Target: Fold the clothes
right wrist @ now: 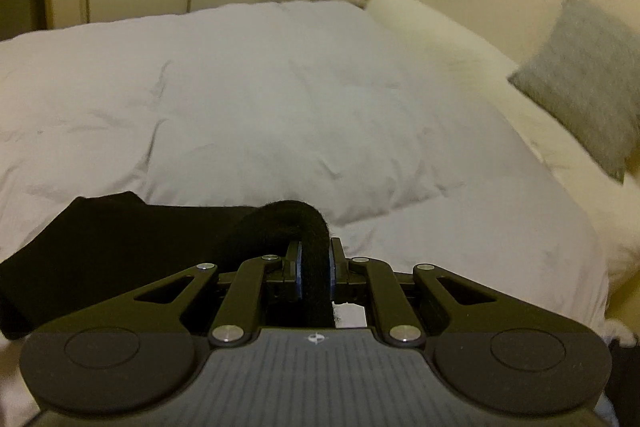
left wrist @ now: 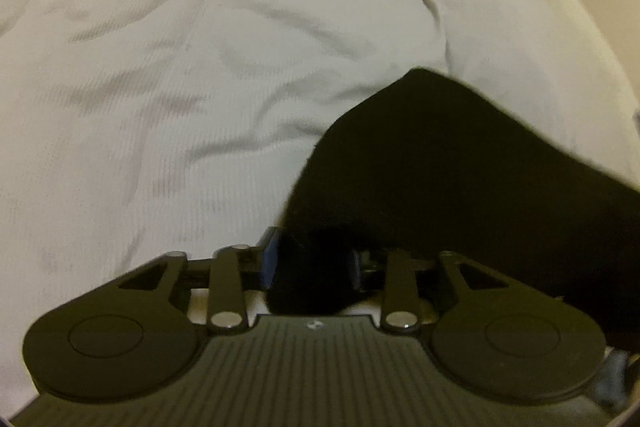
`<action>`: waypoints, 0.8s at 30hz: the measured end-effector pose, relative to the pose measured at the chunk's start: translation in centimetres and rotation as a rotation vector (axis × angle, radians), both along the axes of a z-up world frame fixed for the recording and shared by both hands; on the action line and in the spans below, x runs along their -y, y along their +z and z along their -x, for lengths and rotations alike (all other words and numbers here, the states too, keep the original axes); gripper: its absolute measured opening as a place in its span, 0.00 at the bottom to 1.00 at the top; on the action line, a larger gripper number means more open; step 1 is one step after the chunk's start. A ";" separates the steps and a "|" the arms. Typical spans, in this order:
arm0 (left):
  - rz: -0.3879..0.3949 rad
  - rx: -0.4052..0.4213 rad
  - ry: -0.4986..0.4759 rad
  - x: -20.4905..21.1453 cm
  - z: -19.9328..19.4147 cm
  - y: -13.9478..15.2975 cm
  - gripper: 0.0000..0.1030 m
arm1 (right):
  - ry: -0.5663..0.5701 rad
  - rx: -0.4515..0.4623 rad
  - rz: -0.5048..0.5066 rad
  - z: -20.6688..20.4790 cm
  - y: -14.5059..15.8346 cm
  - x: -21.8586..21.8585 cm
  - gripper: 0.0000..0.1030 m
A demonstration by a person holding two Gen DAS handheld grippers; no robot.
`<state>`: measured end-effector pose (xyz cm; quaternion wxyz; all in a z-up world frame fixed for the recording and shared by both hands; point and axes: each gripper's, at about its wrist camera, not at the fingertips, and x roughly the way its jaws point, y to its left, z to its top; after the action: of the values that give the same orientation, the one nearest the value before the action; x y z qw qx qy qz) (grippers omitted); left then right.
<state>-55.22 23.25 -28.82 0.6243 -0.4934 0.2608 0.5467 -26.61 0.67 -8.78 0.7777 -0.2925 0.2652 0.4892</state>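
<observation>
Black garment point(left wrist: 460, 179) pinched by both: left gripper point(left wrist: 310, 267), right gripper point(right wrist: 315, 267) clamped on thick folds. Risk: bunched cloth slips, uneven fold on white duvet point(right wrist: 280, 99).

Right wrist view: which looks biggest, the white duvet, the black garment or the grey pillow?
1. Duvet, by far the largest.
2. Garment, though it lies nearest the camera, which inflates it.
3. Pillow, farther off and cut by the edge, so its true rank against the garment is unsure.
</observation>
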 end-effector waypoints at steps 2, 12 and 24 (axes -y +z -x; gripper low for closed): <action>-0.031 -0.046 -0.053 -0.3 -0.4 1.1 0.07 | 0.002 0.038 -0.018 0.2 0.5 0.3 0.09; -0.333 0.102 -0.142 6.5 1.2 18.3 0.06 | 0.129 0.253 -0.421 3.7 14.1 -2.3 0.07; -0.022 0.110 0.204 14.4 15.8 17.0 0.06 | 0.591 -0.176 -0.416 21.1 19.5 -13.8 0.75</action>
<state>-70.97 8.87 -11.80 0.5842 -0.5398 0.1686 0.5821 -47.69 14.47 10.76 0.6196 -0.1490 0.1303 0.7595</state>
